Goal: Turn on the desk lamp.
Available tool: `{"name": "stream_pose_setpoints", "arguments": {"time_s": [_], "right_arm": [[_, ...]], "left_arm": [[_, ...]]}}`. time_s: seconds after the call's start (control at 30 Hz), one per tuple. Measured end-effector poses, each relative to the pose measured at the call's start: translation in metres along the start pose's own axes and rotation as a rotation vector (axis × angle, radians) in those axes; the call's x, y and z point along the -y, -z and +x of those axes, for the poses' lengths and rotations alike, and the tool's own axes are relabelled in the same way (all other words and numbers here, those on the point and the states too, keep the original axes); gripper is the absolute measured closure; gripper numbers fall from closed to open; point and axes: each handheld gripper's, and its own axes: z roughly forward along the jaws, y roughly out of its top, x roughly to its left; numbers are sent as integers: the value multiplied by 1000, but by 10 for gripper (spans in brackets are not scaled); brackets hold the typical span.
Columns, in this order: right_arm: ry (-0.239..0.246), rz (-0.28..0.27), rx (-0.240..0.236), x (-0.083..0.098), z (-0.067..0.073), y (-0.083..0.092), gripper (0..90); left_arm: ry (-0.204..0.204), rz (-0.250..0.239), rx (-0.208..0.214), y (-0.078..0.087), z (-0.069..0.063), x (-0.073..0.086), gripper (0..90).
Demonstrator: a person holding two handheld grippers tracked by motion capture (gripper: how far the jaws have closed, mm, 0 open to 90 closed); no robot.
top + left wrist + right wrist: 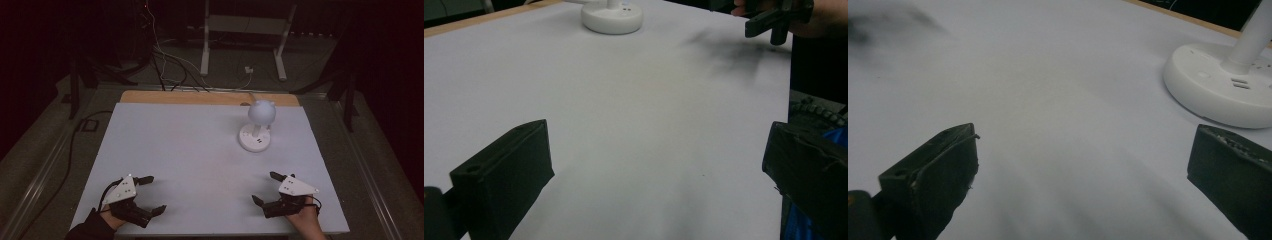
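in the high view we rest the left gripper (149,194) and right gripper (266,188) low at the near edge of the white table (180,150), both spread and holding nothing, while the white desk lamp (258,125) stands far right, well apart, probably so either hand can approach it freely. in the left gripper view our jaws stand wide over bare table, with the lamp's round base (612,18) far ahead. in the right gripper view the spread jaws face that base (1220,82), which sits nearer, so we judge this hand better placed to reach it.
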Motion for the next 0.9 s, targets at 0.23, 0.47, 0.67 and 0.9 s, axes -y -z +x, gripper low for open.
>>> {"name": "stream_pose_setpoints", "arguments": {"time_s": [0.23, 0.47, 0.67, 0.9], "right_arm": [[-25, 28, -55, 2, -3, -3, 0], [-24, 51, -76, 3, -3, -4, 0], [-14, 45, -66, -1, 1, 0, 0], [-10, 35, -65, -9, 6, 3, 0]], "left_arm": [[-6, -12, -2, -1, 0, -2, 2], [-2, -14, -14, -4, 4, -2, 2], [-1, -24, -15, -2, 3, -2, 2], [0, -42, -27, 0, 3, -2, 2]]}}
